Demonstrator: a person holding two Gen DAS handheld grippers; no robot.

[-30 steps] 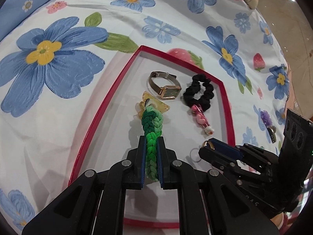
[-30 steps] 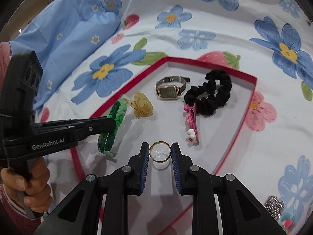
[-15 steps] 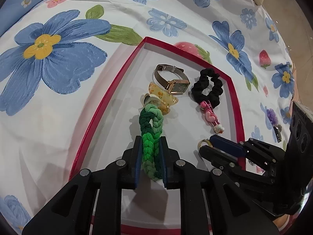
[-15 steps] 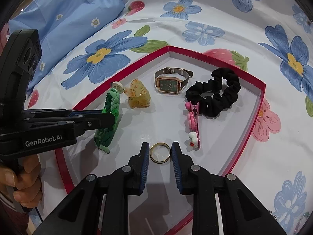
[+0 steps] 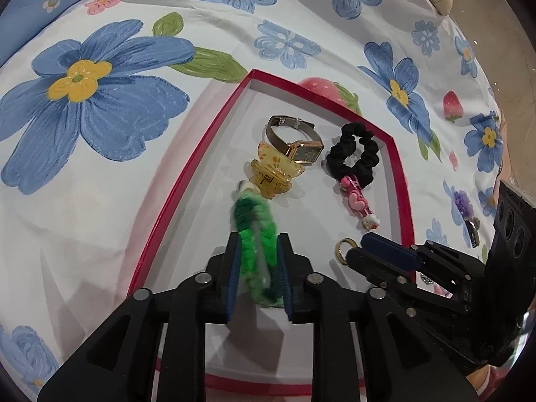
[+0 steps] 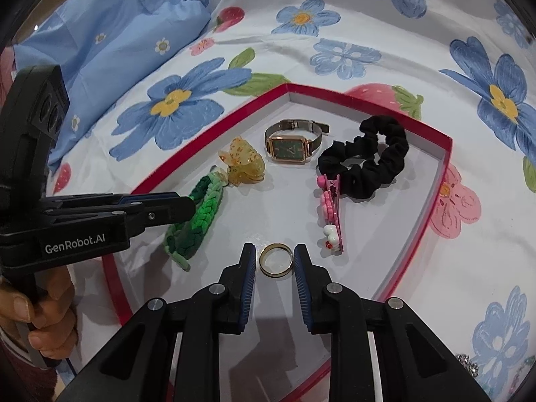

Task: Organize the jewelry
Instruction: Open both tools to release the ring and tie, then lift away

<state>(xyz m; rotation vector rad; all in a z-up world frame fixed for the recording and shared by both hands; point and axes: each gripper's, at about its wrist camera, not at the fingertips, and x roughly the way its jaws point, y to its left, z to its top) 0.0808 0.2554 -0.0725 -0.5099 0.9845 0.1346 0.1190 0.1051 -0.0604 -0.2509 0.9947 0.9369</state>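
Fingers of the right gripper (image 6: 274, 264) stand spread on either side of the thin gold ring (image 6: 275, 260), which lies flat on the white floor of the red-rimmed shallow box (image 6: 447, 140); neither pad appears to touch it, so I read this as a release just made or nearly made, and the clean way out is straight up and back, without sweeping sideways into the ring. Just beyond the ring, toward the box's far corner, lies the pink heart-and-bow hair clip (image 6: 331, 214), close enough that a careless lift could nudge it. To the ring's left, the left gripper (image 5: 258, 261) has its fingers parted around the green braided cord bracelet (image 5: 256, 231); the bracelet is blurred in the left wrist view, and I cannot tell whether the pads grip it or merely flank it. From the right wrist view it seems to rest on the box floor, its far end just beside the translucent yellow claw clip (image 6: 243, 162). Opening wider before withdrawing would keep the soft braid from dragging with the pads. Farther from the ring sit the rectangular green-faced watch with a mesh band (image 6: 291, 142) and the black fabric scrunchie (image 6: 368, 159), both inside the box, which rests on a floral bedsheet (image 6: 351, 33).
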